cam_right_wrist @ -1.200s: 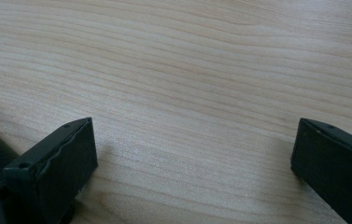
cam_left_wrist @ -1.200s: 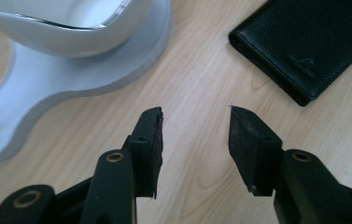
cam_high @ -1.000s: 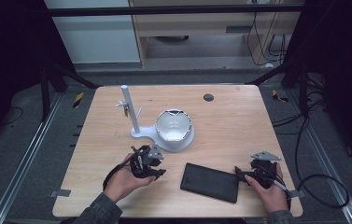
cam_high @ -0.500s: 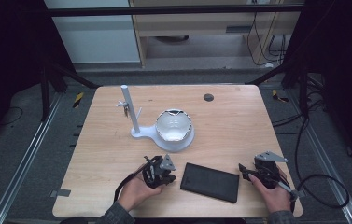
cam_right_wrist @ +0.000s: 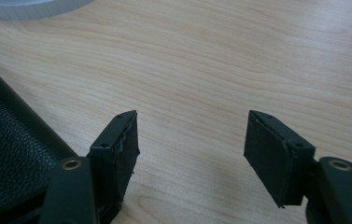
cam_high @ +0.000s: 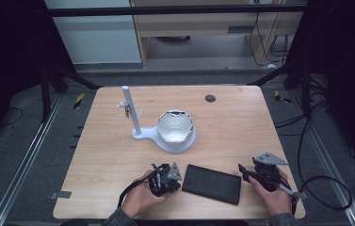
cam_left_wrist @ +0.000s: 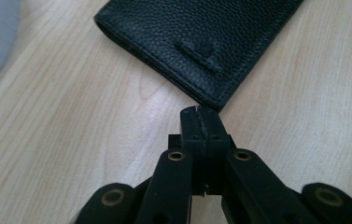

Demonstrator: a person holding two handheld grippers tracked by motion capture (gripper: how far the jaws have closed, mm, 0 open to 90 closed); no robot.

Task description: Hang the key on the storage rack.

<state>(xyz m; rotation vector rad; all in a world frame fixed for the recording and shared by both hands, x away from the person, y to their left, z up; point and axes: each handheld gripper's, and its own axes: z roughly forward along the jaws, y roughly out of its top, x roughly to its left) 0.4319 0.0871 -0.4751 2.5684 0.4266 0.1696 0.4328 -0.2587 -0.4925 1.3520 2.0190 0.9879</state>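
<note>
While flat black grained-leather wallet (cam_high: 212, 183) lies on wooden table (cam_high: 241, 127), left gripper (cam_left_wrist: 200, 114) fully closed, empty, at wallet's corner; right gripper (cam_right_wrist: 192, 140) just narrowed, half-open, empty, beside wallet's opposite end; wallet cut off in gripper views.

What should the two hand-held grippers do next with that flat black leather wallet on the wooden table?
Probably nudge the shut left gripper forward under the corner of the flat black leather wallet to lift it. Its closed jaws sit right at that corner, while the right gripper waits open beside the wallet's other end, nothing between its jaws.
</note>
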